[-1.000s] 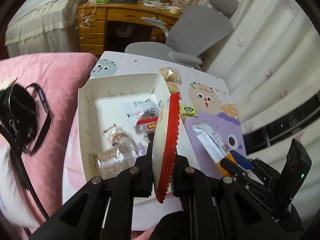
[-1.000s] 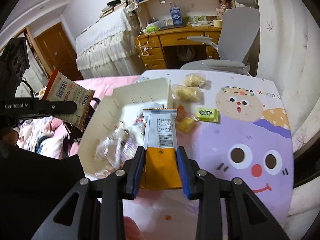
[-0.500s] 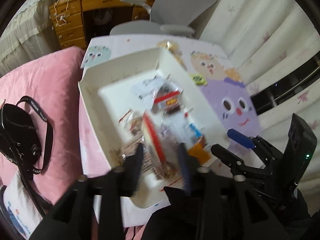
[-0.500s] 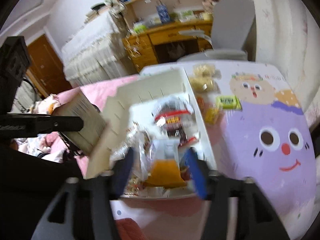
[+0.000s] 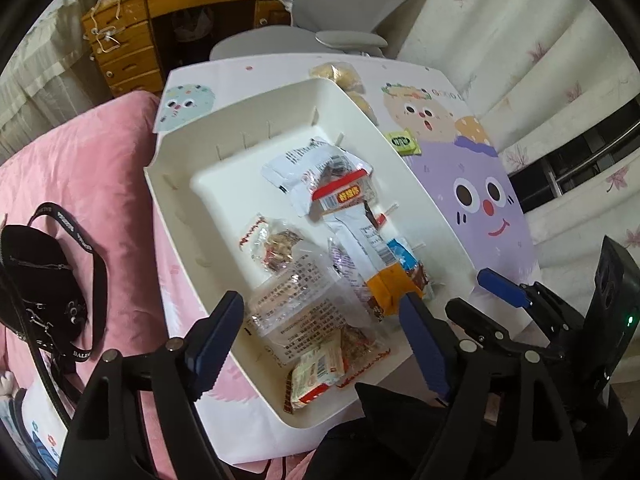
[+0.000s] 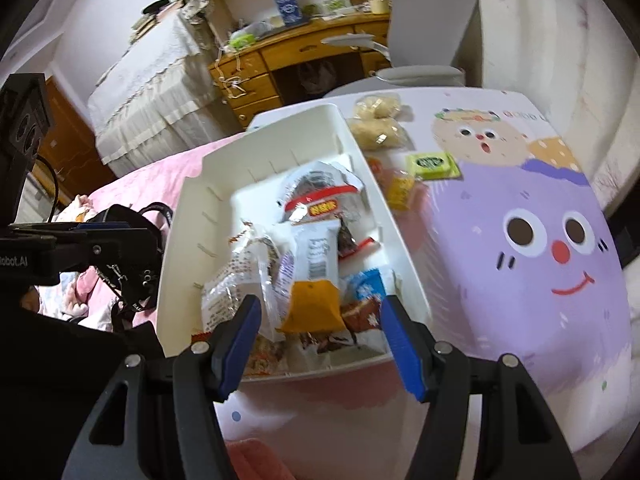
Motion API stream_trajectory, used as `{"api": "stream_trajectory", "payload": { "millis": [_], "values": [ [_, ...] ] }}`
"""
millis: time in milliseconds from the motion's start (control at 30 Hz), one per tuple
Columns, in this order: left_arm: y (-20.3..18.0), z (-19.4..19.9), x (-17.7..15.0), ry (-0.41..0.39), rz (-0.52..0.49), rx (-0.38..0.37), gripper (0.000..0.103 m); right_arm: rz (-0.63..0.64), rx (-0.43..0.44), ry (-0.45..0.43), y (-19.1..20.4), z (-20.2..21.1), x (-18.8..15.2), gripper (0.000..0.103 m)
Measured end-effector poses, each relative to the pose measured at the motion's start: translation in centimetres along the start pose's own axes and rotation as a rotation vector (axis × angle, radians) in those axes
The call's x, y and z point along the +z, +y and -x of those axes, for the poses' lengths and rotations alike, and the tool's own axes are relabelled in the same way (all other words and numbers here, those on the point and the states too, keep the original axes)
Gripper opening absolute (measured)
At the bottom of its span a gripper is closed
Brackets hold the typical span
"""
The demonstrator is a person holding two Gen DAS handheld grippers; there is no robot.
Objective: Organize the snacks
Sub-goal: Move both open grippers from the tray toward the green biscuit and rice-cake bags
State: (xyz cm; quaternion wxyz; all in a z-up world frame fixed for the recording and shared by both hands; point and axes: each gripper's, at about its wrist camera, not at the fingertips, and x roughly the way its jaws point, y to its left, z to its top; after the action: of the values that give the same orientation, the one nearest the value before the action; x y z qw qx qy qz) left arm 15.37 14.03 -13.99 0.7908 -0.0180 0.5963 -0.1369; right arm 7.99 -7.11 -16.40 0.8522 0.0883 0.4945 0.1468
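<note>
white tray [image 5: 400, 152] – snack packets, both grippers agape

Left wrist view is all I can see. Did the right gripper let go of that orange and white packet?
Observer: Yes. The right gripper has just been opening its jaws. The orange and white packet lies between them in the white tray, with neither pad pressing it.
Operator: Does the tray wall hide any snacks from me?
Observer: Small orange and yellow sweets lie on the mat right beside that wall, near the green packet.
Operator: Anything on the desk behind?
Observer: A blue gift bag stands on the desk.
</note>
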Motion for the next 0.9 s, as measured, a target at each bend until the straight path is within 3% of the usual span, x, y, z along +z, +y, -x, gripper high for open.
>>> {"api": "stream_trajectory", "payload": {
  "millis": [267,500,667,900],
  "values": [
    [-2.5,-1.5,2.6,0.1,-0.079,-0.028,0.08,-0.031,-0.104,0.054,-1.2,1.5,-0.9,0.063],
    [-5.2,-2.0,6.6,0.106,-0.126,-0.06,0.085,-0.094,-0.17,0.046,-3.7,2.4,0.1,0.071],
    [-6.6,-2.5,11.0,0.083,-0.147,-0.023,0.085,-0.165,-0.16,-0.01,-5.6,1.7,2.3,0.071],
    [-8.1,-4.6,17.7,0.082,-0.149,0.049,0.093,-0.167,-0.18,-0.077,-8.6,-1.0,5.9,0.071]
  ]
}}
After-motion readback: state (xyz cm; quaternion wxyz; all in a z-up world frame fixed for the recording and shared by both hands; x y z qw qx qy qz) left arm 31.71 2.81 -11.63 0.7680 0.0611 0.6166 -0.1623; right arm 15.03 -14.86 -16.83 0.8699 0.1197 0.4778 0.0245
